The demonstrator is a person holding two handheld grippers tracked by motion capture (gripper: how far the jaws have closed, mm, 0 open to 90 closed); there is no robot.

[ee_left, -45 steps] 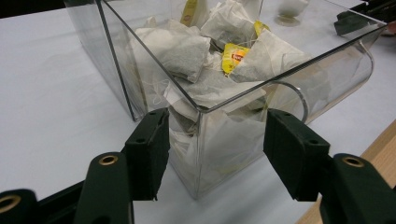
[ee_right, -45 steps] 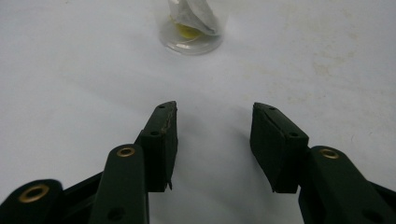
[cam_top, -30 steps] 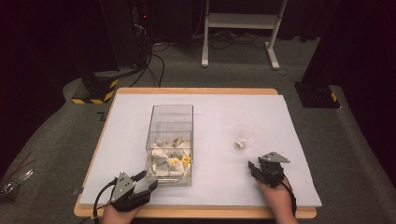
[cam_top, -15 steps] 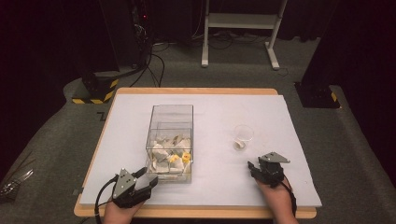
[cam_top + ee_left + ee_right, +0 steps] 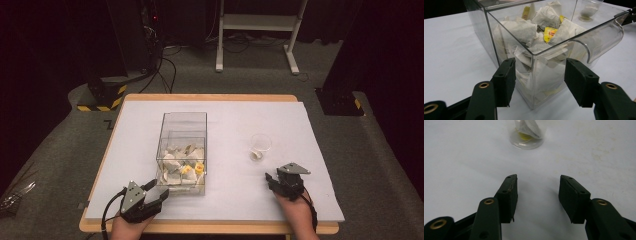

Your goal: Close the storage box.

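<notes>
A clear plastic box (image 5: 182, 150) (image 5: 534, 50) stands mid-table, its near half piled with white tea bags (image 5: 181, 165) (image 5: 519, 30), some with yellow tags (image 5: 549, 33). My left gripper (image 5: 150, 197) (image 5: 539, 75) is open at the box's near left corner, a jaw to either side of that corner. A small clear cup (image 5: 260, 146) (image 5: 526, 133) with a tea bag in it stands to the right. My right gripper (image 5: 272, 181) (image 5: 537, 192) is open and empty on the sheet just short of the cup.
A white sheet (image 5: 225, 125) covers the wooden table (image 5: 210, 97). Beyond the far edge stand a white frame's legs (image 5: 255, 30) and cables (image 5: 165, 60) on grey carpet. A yellow-black striped base (image 5: 102, 97) sits at the far left.
My left gripper has crept forward and right toward the box's near corner. The right gripper has stayed put.
</notes>
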